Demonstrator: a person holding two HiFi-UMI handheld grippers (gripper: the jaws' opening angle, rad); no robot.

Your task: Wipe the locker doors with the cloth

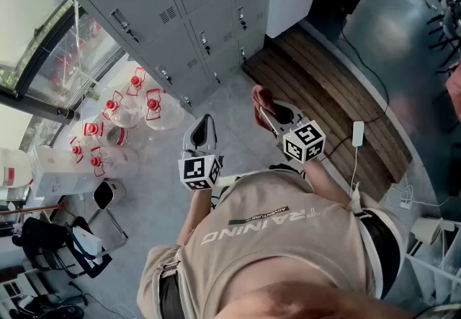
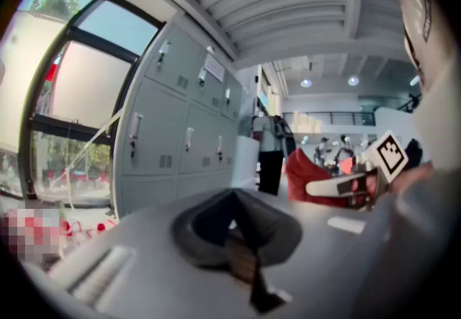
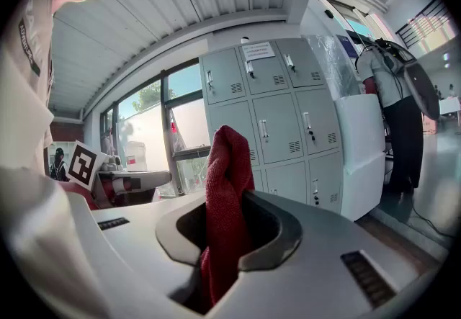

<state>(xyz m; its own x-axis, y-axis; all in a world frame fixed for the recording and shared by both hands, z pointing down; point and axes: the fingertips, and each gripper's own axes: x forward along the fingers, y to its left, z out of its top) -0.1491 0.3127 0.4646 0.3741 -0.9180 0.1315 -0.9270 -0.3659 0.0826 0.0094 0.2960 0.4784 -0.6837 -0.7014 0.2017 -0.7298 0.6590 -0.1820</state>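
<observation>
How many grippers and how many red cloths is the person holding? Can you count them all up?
Grippers: 2, the left gripper and the right gripper
Red cloth: 1, pinched in the right gripper
Total: 3

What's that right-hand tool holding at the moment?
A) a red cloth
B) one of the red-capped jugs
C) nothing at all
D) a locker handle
A: in the right gripper view, the red cloth stands clamped between the jaws of the right gripper, not yet touching the lockers.
</observation>
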